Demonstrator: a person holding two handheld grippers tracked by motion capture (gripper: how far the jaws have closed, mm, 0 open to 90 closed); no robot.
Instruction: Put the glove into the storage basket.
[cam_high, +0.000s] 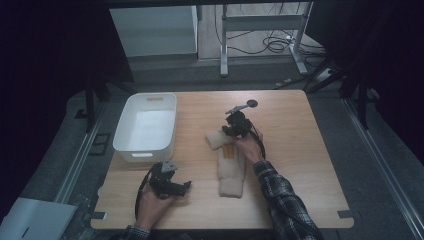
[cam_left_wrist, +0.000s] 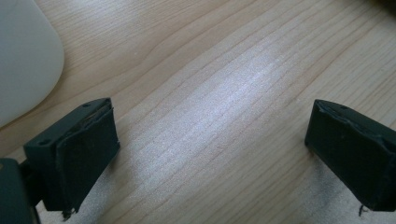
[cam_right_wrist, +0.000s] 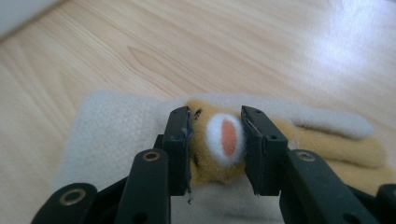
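The right gripper (cam_right_wrist: 215, 140) was found pinched on a fuzzy tan plush toy (cam_right_wrist: 219, 140), lying on the cream fleece cloth (cam_high: 230, 172). Left gripper (cam_left_wrist: 210, 154) was held spread, well left of the cloth.

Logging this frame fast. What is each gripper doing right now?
Left gripper: open, holding nothing, above bare table.
Right gripper: closed on the yellow plush part of the cream sock.

White bin (cam_high: 145, 127); pale wood-grain tabletop (cam_high: 300, 135). Cream cloth (cam_right_wrist: 116, 126) around a tan toy (cam_right_wrist: 210, 140) with an orange-centred white patch. Plaid sleeve (cam_high: 287, 200); black tools.
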